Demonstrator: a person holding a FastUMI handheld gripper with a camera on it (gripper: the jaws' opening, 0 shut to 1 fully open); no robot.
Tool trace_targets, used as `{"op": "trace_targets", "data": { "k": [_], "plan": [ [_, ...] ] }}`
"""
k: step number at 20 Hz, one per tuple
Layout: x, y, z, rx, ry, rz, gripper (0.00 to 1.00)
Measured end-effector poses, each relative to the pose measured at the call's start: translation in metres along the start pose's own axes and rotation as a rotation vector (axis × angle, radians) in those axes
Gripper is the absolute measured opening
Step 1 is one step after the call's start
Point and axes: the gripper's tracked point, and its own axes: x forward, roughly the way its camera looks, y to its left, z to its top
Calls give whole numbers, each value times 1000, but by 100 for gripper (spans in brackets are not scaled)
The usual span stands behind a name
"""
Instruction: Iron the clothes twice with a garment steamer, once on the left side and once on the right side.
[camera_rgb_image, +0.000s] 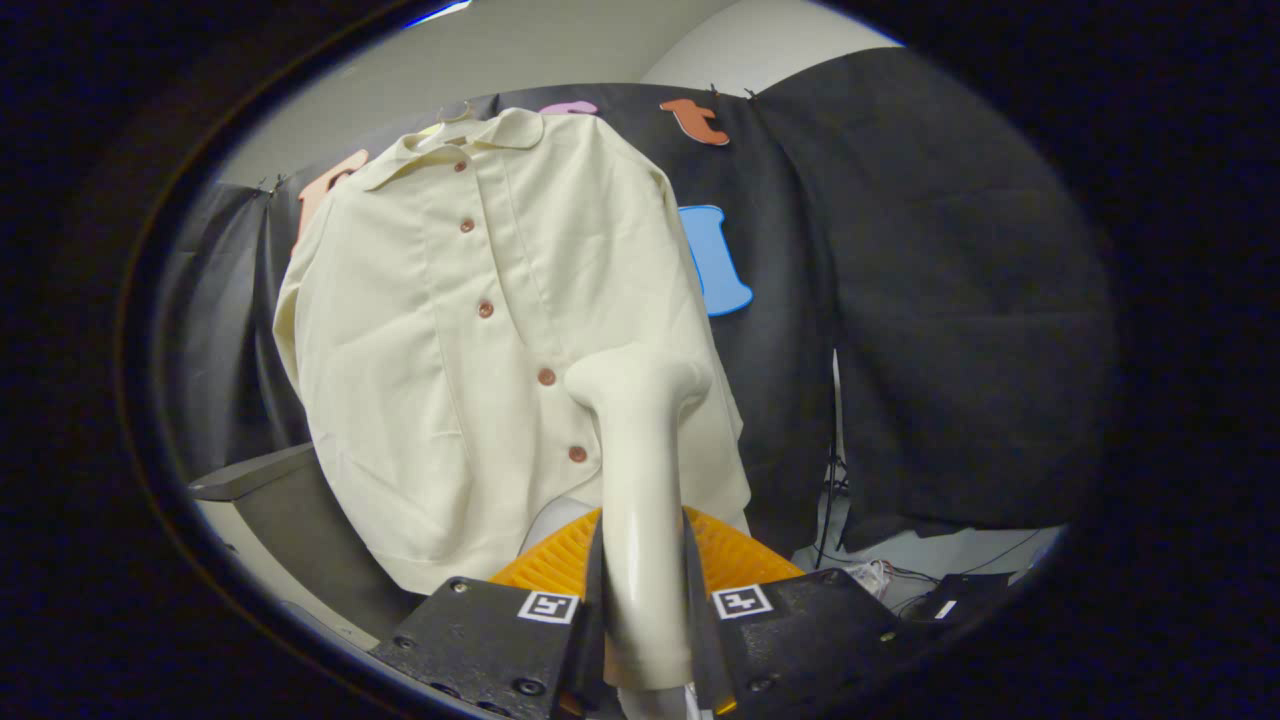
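Item, left: grey table (262, 478), its corner showing beside the garment's hem.

Item, left of centre: cream button-front shirt (420, 340), on a hanger (452, 118) against the black cloth wall (950, 300); five brown buttons run down its placket; light creases across the front panel.

Item, centre: garment steamer (640, 480), cream, handle upright; its head lies over the shirt's lower part beside the placket, contact not determinable.

Item, centre bottom: gripper (643, 610), jaws narrow, both fingers pressed on the steamer's handle.

Item, beneath steamer: orange ribbed object (740, 555), identity uncertain.

Item, right: cables and a dark box (945, 600) on the floor.

Progress, judged: steamer in hand and at the shirt; which pass this is cannot be told; nothing shows either side finished.

Obstructions: none between head and fabric.
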Motion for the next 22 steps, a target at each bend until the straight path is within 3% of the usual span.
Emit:
{"op": "trace_targets", "data": {
  "k": [9,22],
  "plan": [
    [-34,4,-34,-9,40,12,35],
    [-130,78,-8,-19,-18,73,34]
  ]
}}
